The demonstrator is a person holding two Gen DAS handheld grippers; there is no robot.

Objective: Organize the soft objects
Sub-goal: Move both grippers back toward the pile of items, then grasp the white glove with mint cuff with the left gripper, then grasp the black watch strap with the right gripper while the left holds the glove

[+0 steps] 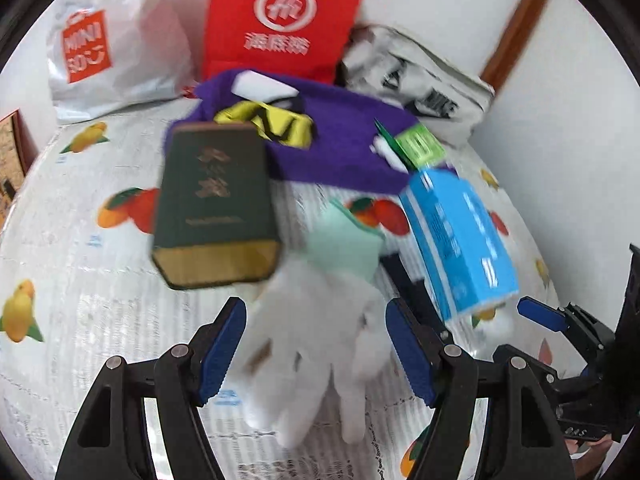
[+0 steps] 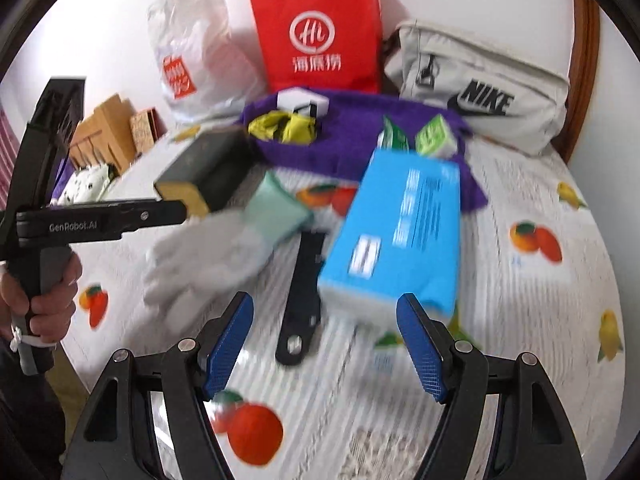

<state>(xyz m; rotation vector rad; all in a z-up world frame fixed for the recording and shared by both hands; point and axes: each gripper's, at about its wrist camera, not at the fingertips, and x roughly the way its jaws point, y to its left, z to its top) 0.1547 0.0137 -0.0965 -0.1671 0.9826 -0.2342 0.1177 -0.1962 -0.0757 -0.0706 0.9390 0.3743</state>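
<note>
A white glove with a mint-green cuff (image 1: 320,332) lies on the fruit-print sheet (image 1: 80,248). My left gripper (image 1: 316,356) is open, its blue pads on either side of the glove's fingers. The glove also shows in the right wrist view (image 2: 208,256). A purple cloth (image 1: 344,140) lies further back with a yellow item (image 1: 276,124) on it. My right gripper (image 2: 326,348) is open and empty, just short of a blue box (image 2: 400,228).
A dark green box (image 1: 216,208) lies left of the glove. A black flat tool (image 2: 302,300) lies beside the blue box. Green cartons (image 2: 434,136) sit on the purple cloth. A red paper bag (image 2: 320,36), a white plastic bag (image 2: 192,52) and a grey Nike pouch (image 2: 480,84) stand at the back wall.
</note>
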